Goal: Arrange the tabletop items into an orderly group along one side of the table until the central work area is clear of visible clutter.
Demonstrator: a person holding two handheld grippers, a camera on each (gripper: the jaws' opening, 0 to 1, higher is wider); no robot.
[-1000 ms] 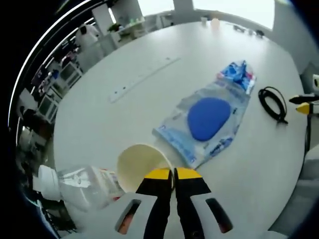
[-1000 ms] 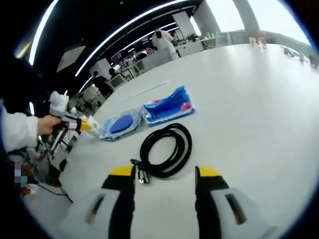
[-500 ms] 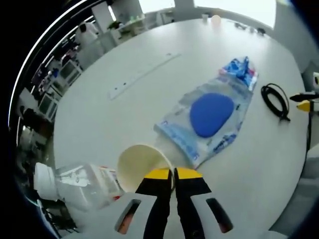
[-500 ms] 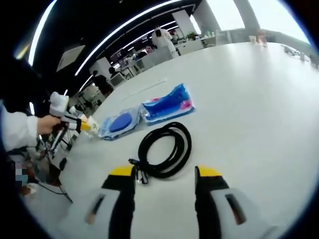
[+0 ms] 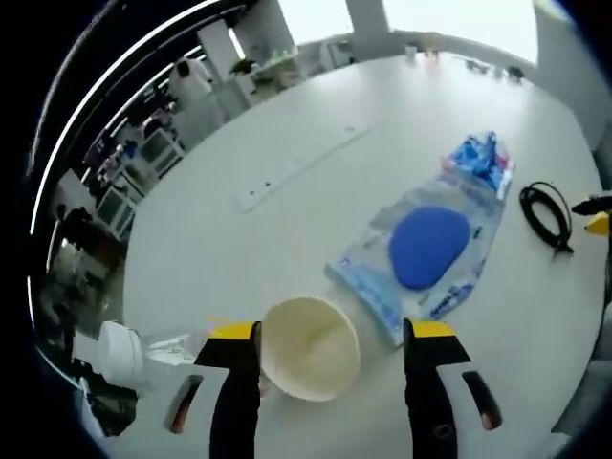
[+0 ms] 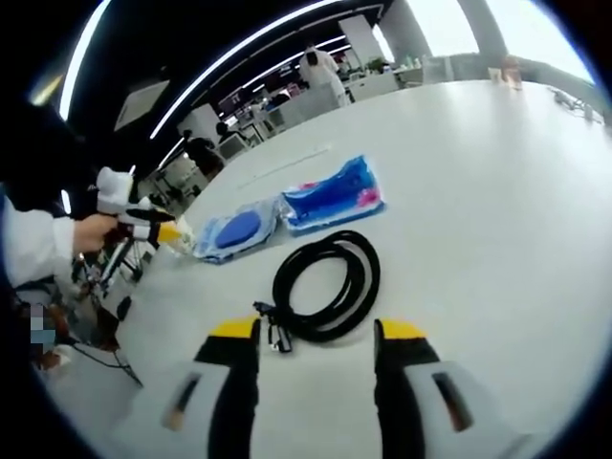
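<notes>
My left gripper (image 5: pixel 333 335) is open, and a cream paper cup (image 5: pixel 311 346) stands on the white table (image 5: pixel 287 239) between its jaws, free of both. Beyond the cup lies a clear bag with a blue disc (image 5: pixel 427 247), then a blue packet (image 5: pixel 475 158) and a black cable (image 5: pixel 534 212). My right gripper (image 6: pixel 318 330) is open just short of the coiled black cable (image 6: pixel 365 277), with nothing between its fingers. The blue packet (image 6: pixel 335 196) and the clear bag (image 6: pixel 234 232) lie farther off, and a hand holds the left gripper (image 6: pixel 143 229) past them.
A clear plastic bottle with a white cap (image 5: pixel 124 349) lies at the table edge left of the cup. A long white strip (image 5: pixel 301 167) lies farther in. The right gripper's yellow tip (image 5: pixel 598 222) shows at the right. People and desks stand in the room behind.
My left gripper has opened and let go of the cup's rim, and its view has drawn back a little. The right gripper has barely moved.
</notes>
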